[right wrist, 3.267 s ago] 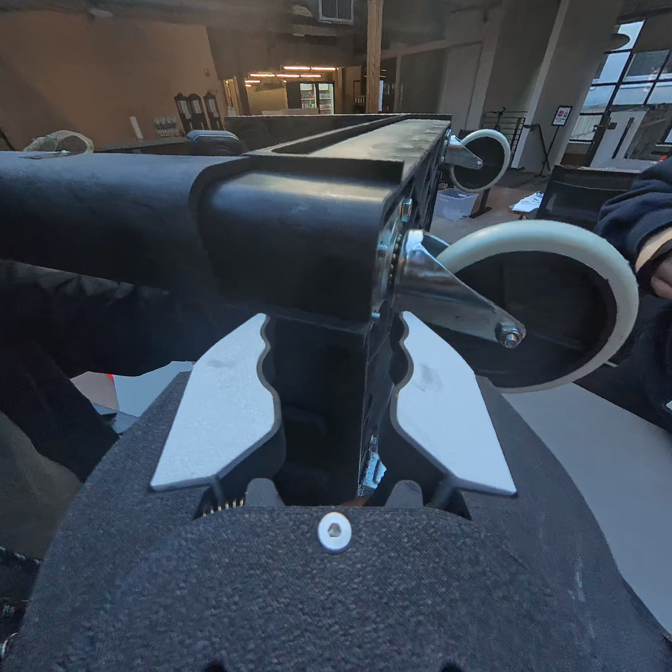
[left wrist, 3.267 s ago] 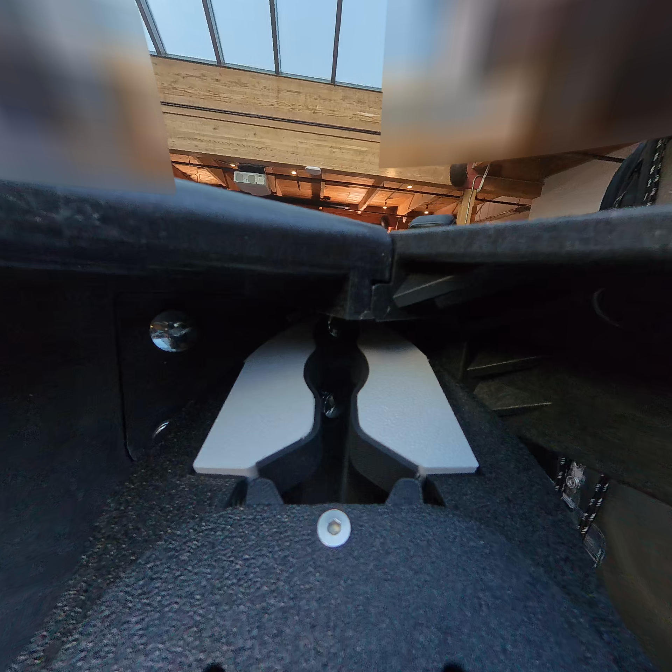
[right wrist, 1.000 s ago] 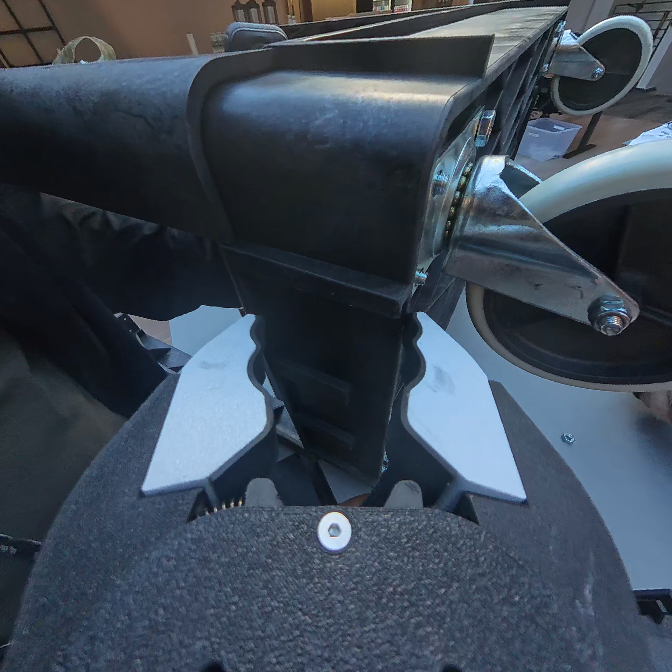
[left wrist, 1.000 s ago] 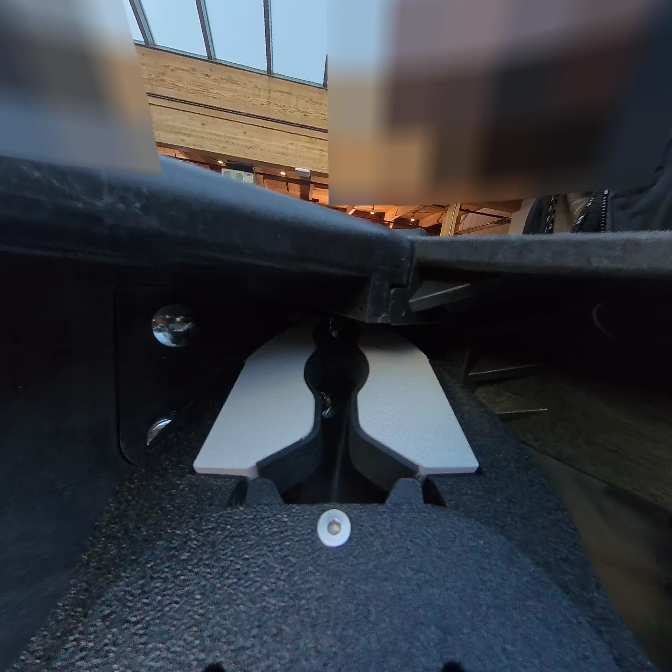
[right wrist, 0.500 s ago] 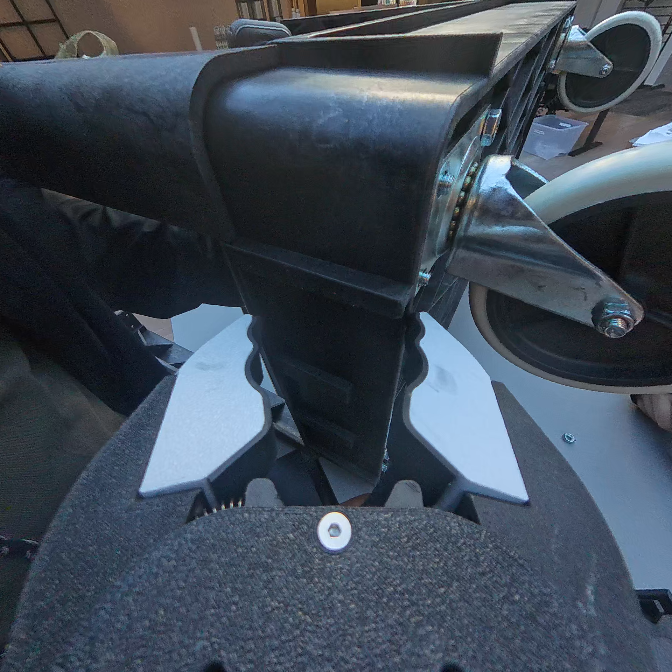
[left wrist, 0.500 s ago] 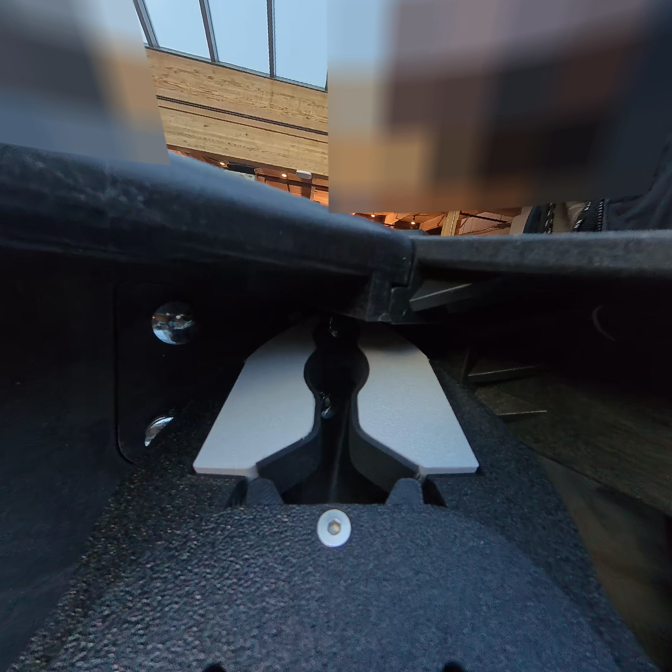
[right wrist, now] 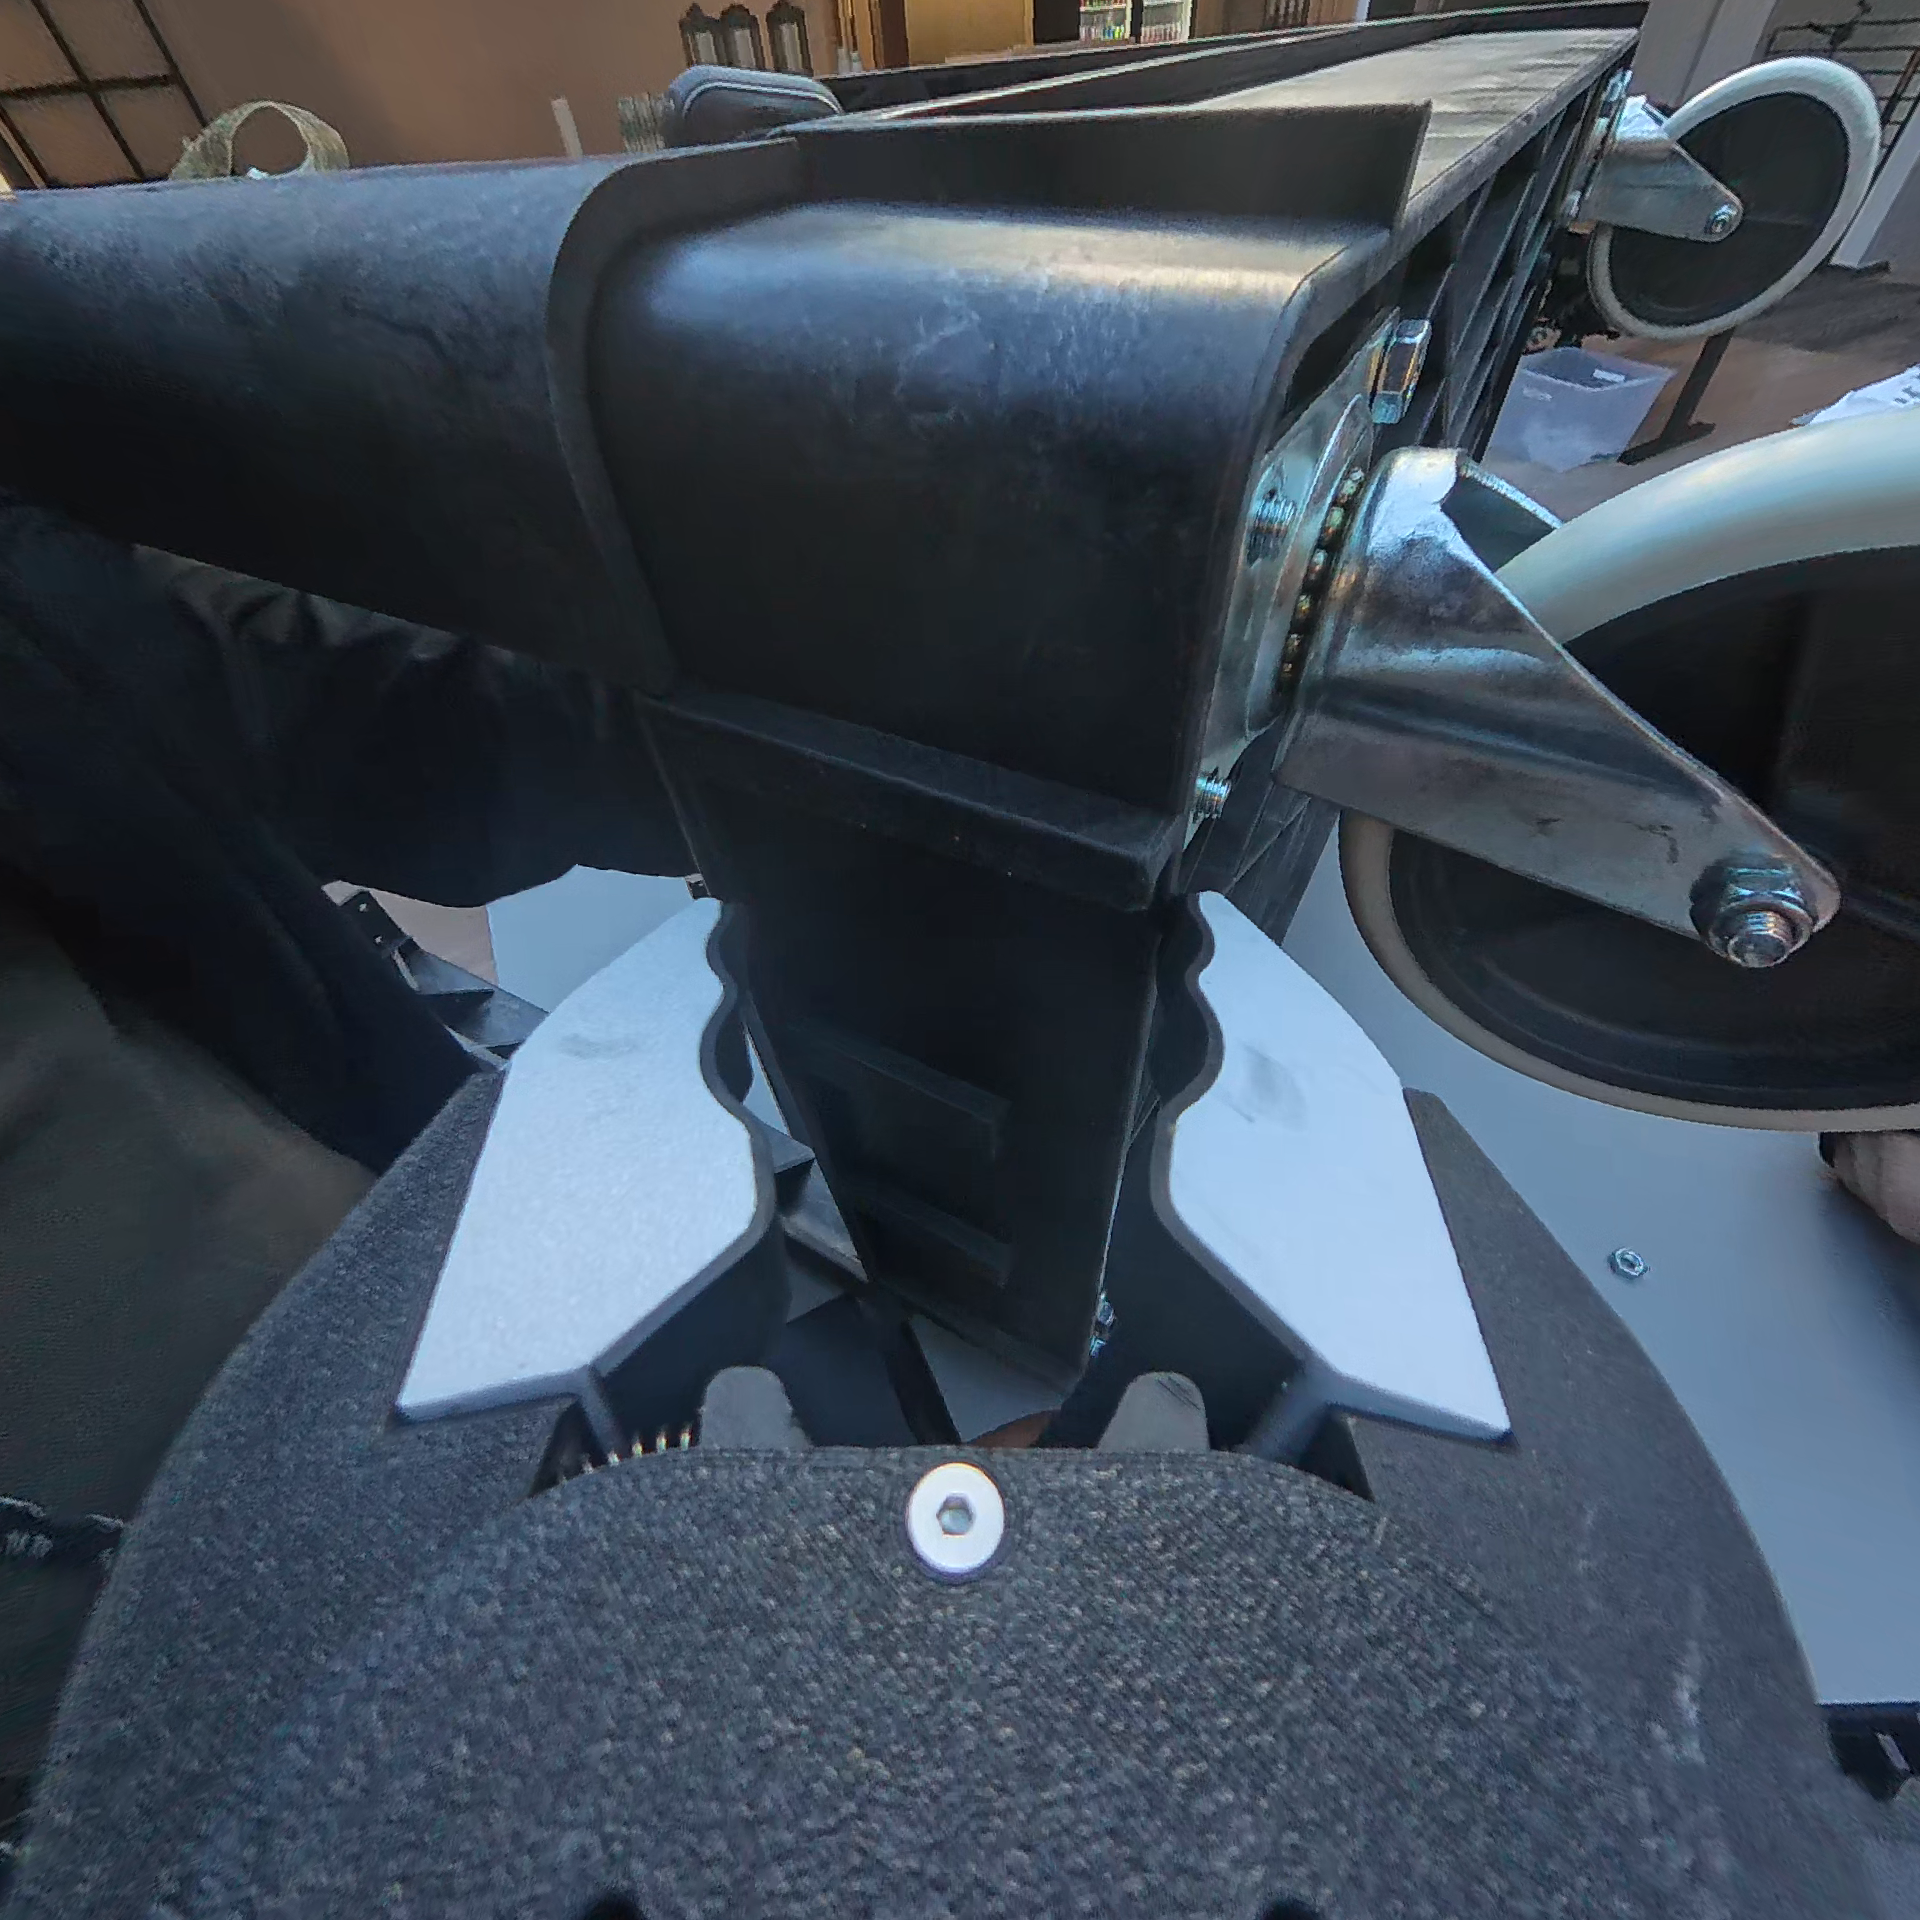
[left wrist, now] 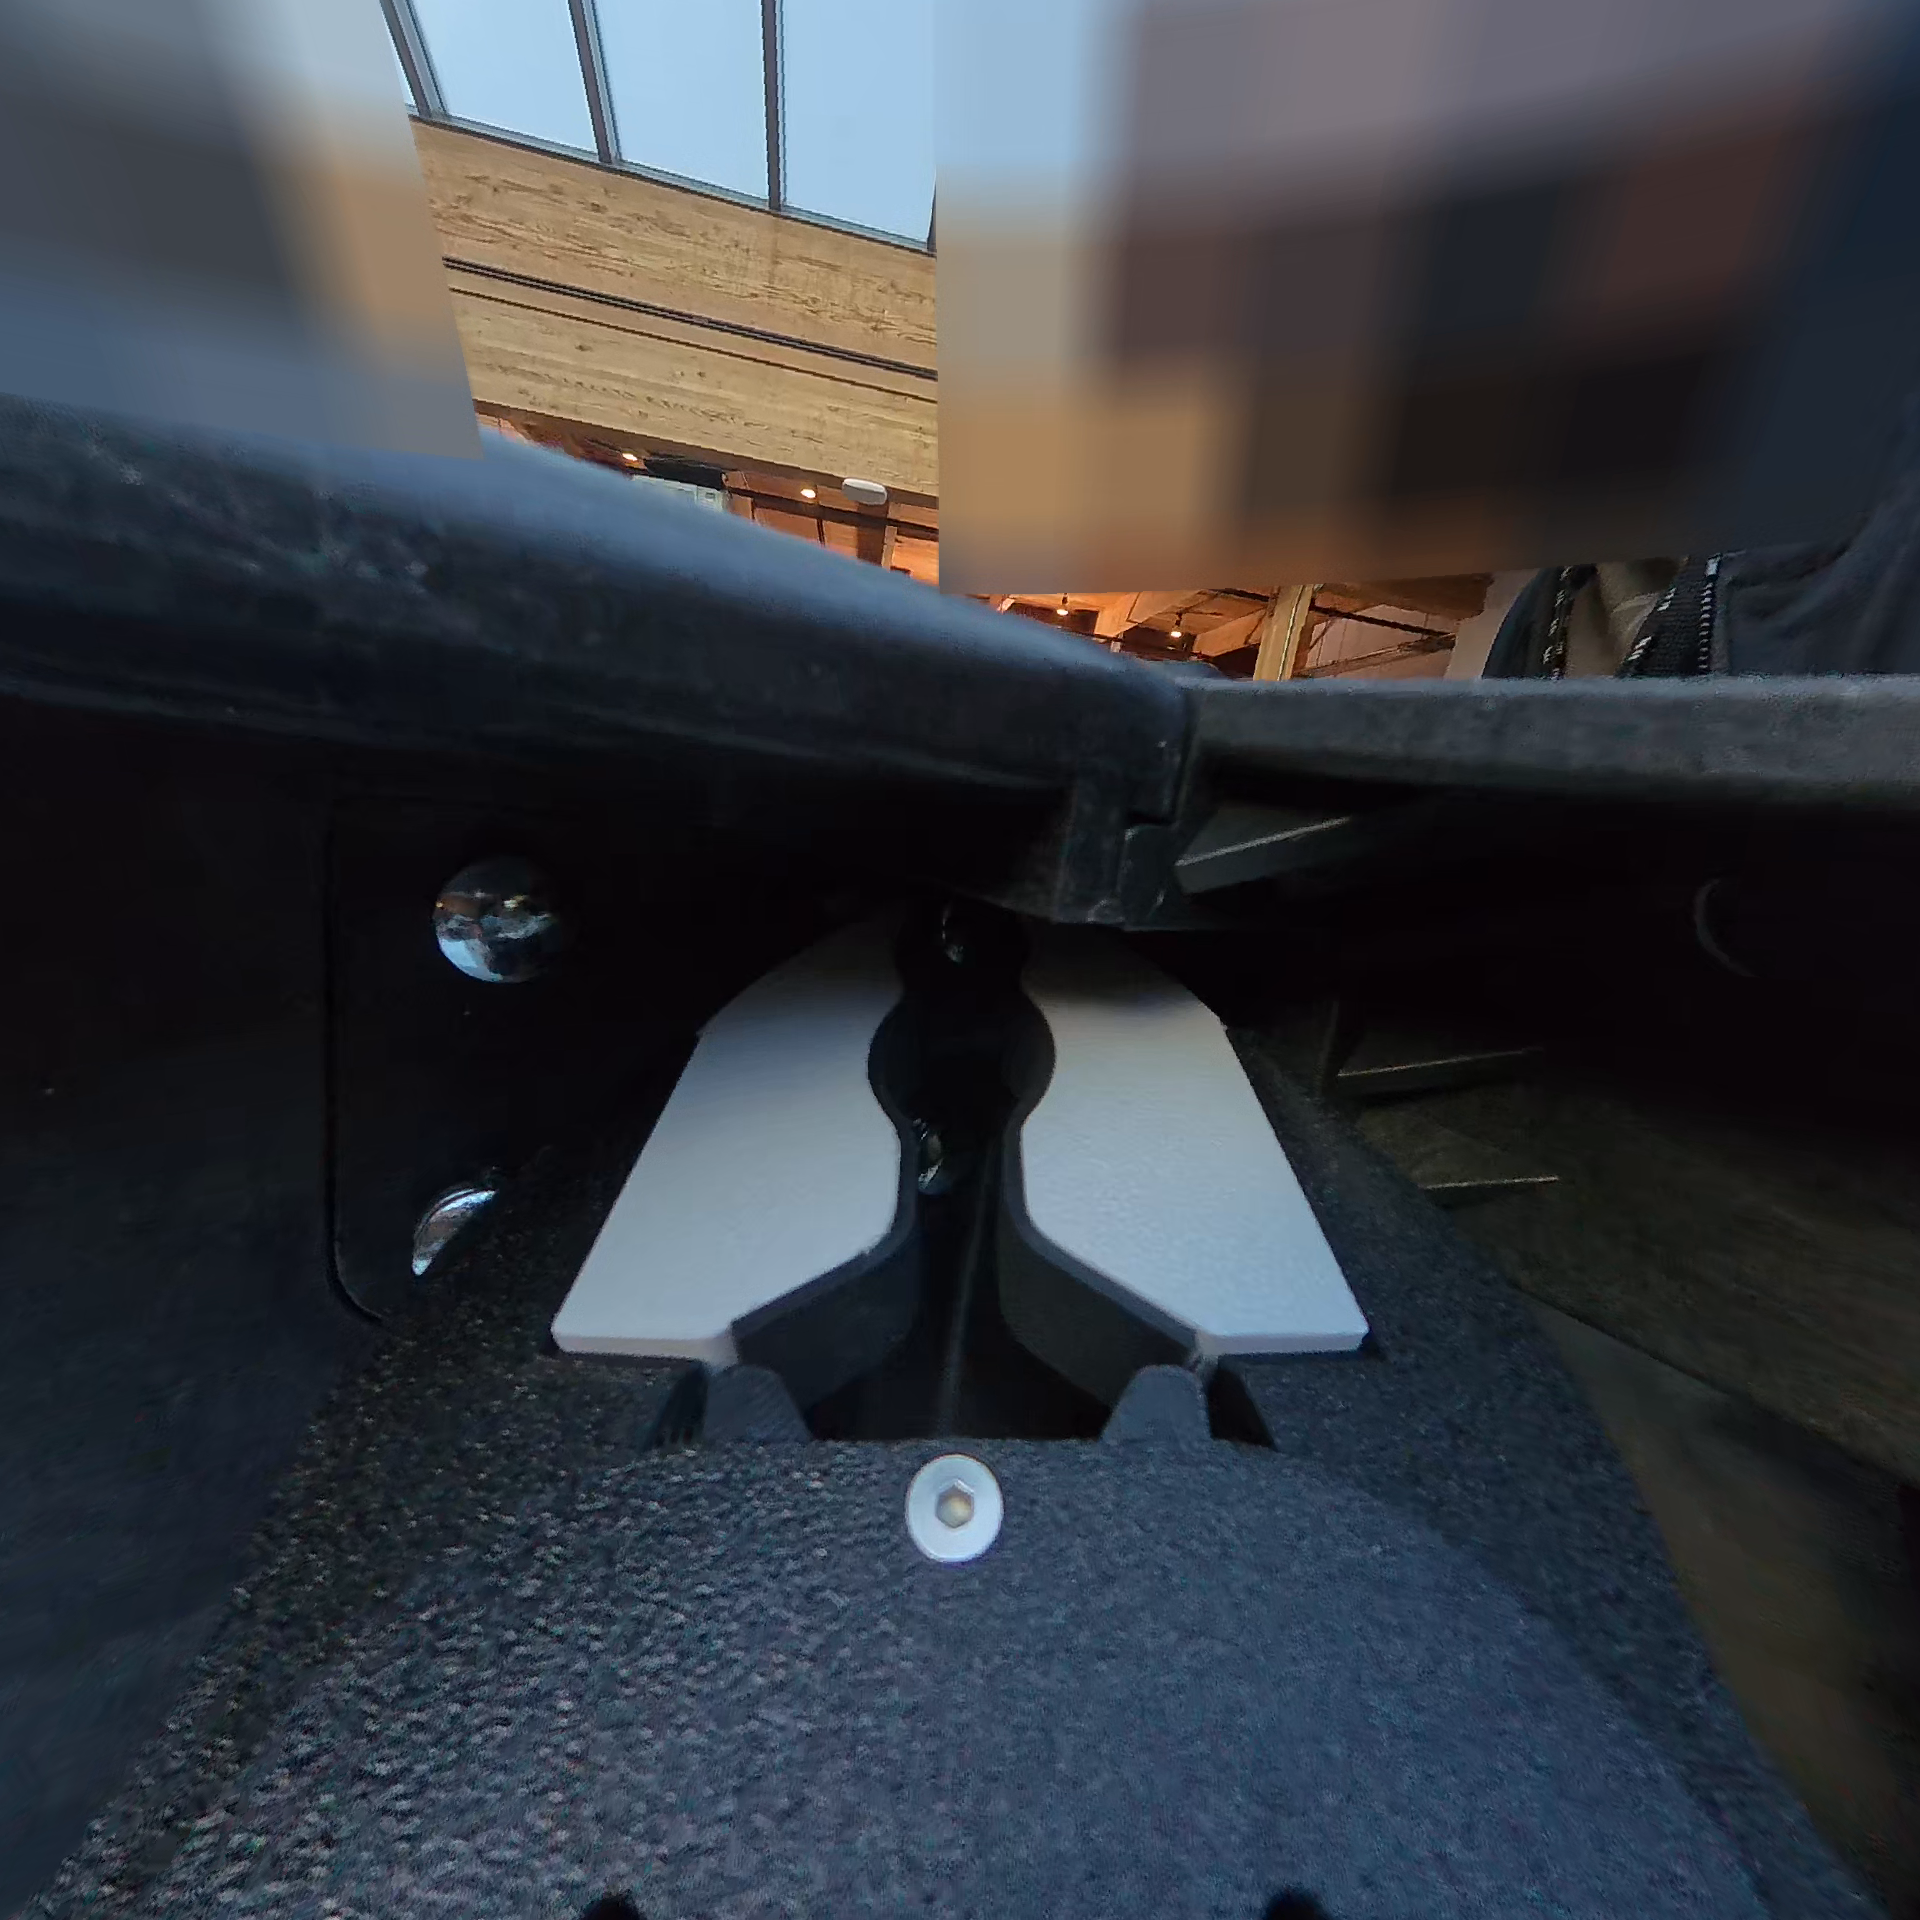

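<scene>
Timber ceiling (left wrist: 675,260) w/ skylight panes sits behind the left wrist view. The right wrist view shows a dim hall and a grey table (right wrist: 1558,1351).

1. Main item: black plastic cart (right wrist: 935,416), tipped over so its wheels point sideways. It rests at the table's near edge, approx. centre of the right view.
2. Right gripper (right wrist: 956,914): fingers (right wrist: 603,1164) are spread wide and pressed on both sides of the cart leg (right wrist: 935,1091), i.e. clamped on it.
3. Near wheel (right wrist: 1662,935), in a steel bracket (right wrist: 1507,727), is just right of that leg. Far wheel (right wrist: 1745,197) is well apart, at the cart's other end.
4. Left gripper (left wrist: 961,935): tucked under the cart's rim (left wrist: 623,644), beside two round bolt heads (left wrist: 499,920). Fingers (left wrist: 769,1143) are nearly together w/ a narrow slot between. A thin dark edge shows in the slot; can't tell whether it's pinched.
5. Loose nut (right wrist: 1627,1261) lies on the table toward the right edge, near a person's hand (right wrist: 1881,1174).
6. Dark sleeve (right wrist: 312,727) crosses behind the cart on the left.
</scene>
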{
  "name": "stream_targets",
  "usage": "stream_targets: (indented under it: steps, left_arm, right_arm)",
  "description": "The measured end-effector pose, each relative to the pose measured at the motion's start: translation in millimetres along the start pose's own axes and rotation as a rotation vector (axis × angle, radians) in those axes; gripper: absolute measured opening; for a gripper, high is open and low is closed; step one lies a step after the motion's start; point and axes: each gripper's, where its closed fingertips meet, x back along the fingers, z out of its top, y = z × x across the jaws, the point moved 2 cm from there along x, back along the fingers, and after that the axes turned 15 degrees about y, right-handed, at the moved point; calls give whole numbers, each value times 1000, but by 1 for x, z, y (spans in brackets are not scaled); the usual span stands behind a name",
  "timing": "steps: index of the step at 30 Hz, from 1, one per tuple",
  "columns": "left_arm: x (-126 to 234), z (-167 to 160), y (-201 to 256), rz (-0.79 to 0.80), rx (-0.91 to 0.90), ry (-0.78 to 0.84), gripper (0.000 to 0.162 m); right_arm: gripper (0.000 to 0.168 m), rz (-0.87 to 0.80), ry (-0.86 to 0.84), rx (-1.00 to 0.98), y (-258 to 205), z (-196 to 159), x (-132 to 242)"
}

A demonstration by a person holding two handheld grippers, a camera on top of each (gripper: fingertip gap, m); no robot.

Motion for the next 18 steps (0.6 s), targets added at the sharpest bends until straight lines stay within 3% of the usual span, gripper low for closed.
stream_targets:
  steps: [18]
  left_arm:
    - [0,0,-1,5,13,-6,11]
  right_arm:
    - [80,39,12,7,1,0,1]
